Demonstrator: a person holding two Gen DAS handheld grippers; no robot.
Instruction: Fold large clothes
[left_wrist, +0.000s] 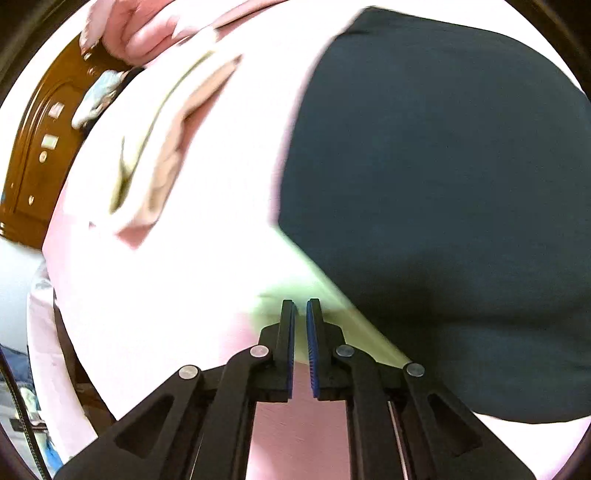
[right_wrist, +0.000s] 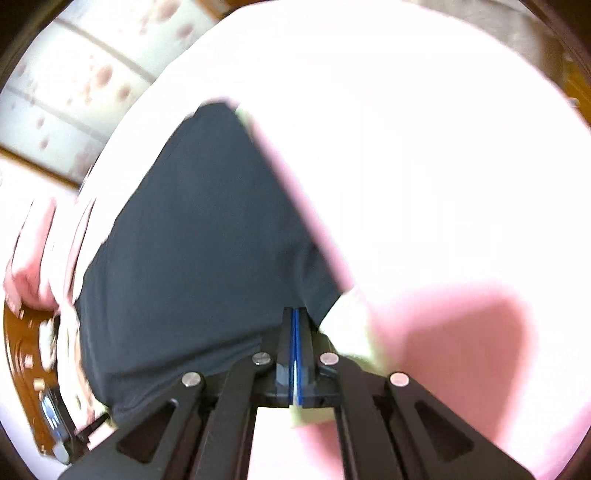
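Your right tongs (right_wrist: 296, 314) are sitting fully closed, blue pads pressed flat together at the near corner of the dark garment (right_wrist: 199, 251); blur is hiding whether cloth is pinched. Your left tongs (left_wrist: 301, 308) are nearly closed, a thin gap showing, empty on the pink bed sheet (left_wrist: 184, 295) just beside the garment's left edge. The garment is lying flat, long axis running away from both tongs. Right is nearer. No containers are showing; wooden furniture (left_wrist: 40, 147) is sitting beyond.
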